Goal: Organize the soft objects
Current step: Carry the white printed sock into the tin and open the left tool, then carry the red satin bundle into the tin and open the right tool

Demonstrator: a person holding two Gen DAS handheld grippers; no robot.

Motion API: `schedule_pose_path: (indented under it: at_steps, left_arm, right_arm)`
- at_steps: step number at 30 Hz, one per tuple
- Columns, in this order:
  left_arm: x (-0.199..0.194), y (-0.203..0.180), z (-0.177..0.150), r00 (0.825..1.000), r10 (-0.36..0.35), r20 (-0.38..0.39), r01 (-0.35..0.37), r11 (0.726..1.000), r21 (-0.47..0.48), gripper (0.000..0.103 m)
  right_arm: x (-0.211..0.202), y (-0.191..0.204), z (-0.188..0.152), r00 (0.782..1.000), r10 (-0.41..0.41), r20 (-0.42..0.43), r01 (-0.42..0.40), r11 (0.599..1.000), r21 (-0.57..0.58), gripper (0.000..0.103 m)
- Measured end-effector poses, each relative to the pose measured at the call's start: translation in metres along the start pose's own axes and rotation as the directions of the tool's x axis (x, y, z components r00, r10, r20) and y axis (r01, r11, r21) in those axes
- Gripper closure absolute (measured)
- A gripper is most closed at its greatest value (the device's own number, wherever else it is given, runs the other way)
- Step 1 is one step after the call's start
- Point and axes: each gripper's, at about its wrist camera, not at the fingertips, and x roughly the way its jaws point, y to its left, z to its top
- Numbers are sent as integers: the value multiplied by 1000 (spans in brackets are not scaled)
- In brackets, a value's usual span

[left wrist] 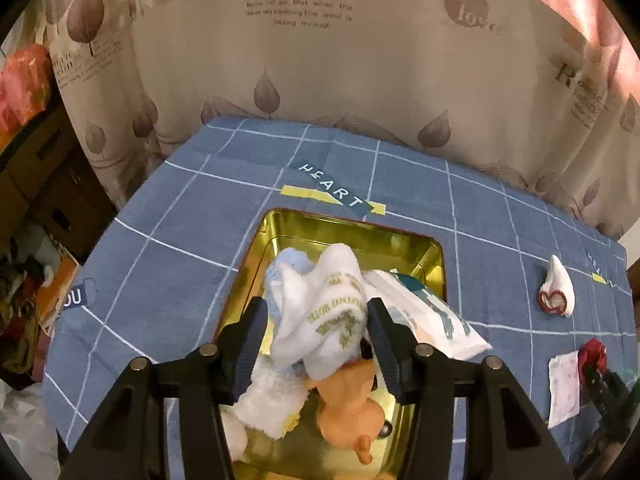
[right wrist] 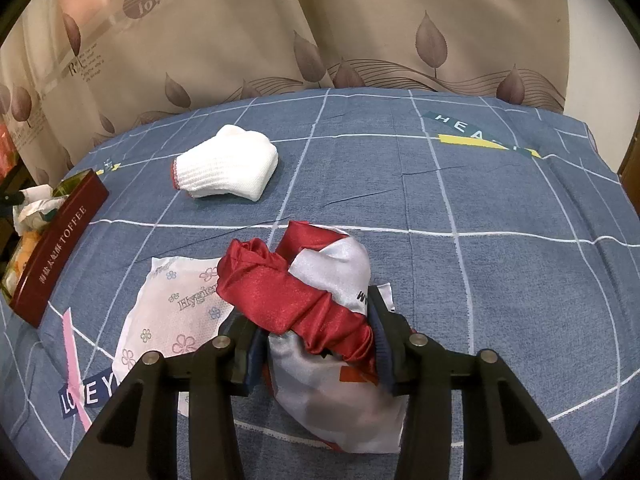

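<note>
Here the left gripper [left wrist: 318, 334] stood spread above the gold tin [left wrist: 434, 258], letting go of a white towel [left wrist: 332, 312].
The towel lay on the tin's pile, evidently its collecting place; the right gripper [right wrist: 316, 344] was clamped on a red-and-white satin cloth [right wrist: 304, 300] resting on the blue tablecloth [right wrist: 480, 208], probably next.
</note>
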Motion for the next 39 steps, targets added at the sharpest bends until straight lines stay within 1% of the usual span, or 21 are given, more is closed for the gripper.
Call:
schedule_pose_path:
  at_steps: [5, 9, 13, 15, 17, 19, 22, 24, 26, 28, 30, 33, 36, 39]
  left_arm:
    - [-18, 2, -18, 1000, 0, 24, -1, 1000, 20, 50]
    - [-33, 6, -44, 999, 14, 45, -15, 999, 38, 50]
    - [-44, 16, -73, 998, 15, 65, -16, 1000, 12, 50]
    - [-47, 22, -87, 996, 44, 76, -44, 999, 4, 50]
    - [-51, 27, -99, 992, 87, 97, -87, 996, 4, 50]
    - [-53, 30, -107, 986, 114, 119, -115, 993, 3, 50]
    - [-56, 36, -118, 976, 155, 151, -156, 988, -4, 50]
    - [-57, 39, -123, 970, 177, 165, -179, 984, -2, 50]
    - [-56, 41, -126, 965, 194, 178, -198, 980, 4, 49]
    - [-54, 42, -128, 963, 199, 179, -204, 979, 6, 49]
    - [-54, 45, -128, 966, 195, 173, -197, 980, -3, 49]
    - [-57, 52, -126, 966, 180, 186, -177, 984, -37, 48]
    - [-59, 60, -126, 964, 189, 190, -176, 981, -81, 47]
    - [-60, 68, -125, 967, 184, 179, -163, 979, -124, 47]
  right_arm:
    - [0, 1, 0, 1000, 2, 0, -2, 1000, 1, 61]
    - [0, 1, 0, 1000, -1, 0, 1, 1000, 0, 61]
    - [1, 1, 0, 1000, -2, 0, 2, 1000, -2, 61]
    - [0, 2, 0, 1000, -1, 0, 1, 1000, -2, 61]
    - [0, 2, 0, 1000, -1, 1, 1, 1000, -2, 61]
    - [0, 2, 0, 1000, -2, 3, 2, 1000, -2, 61]
    - [-1, 2, 0, 1000, -13, 6, 13, 1000, -6, 65]
    - [-2, 1, 0, 1000, -19, 10, 19, 1000, -5, 70]
    - [-4, 2, 0, 1000, -28, 15, 28, 1000, -5, 73]
    - [-5, 1, 0, 999, -35, 17, 36, 999, -10, 74]
    - [-8, 1, 0, 999, -43, 21, 43, 999, -18, 77]
    - [-10, 7, 2, 998, -58, 25, 58, 998, -34, 78]
    - [-18, 12, 6, 998, -53, 35, 54, 998, -34, 78]
    - [-28, 21, 12, 998, -32, 47, 34, 998, -45, 78]
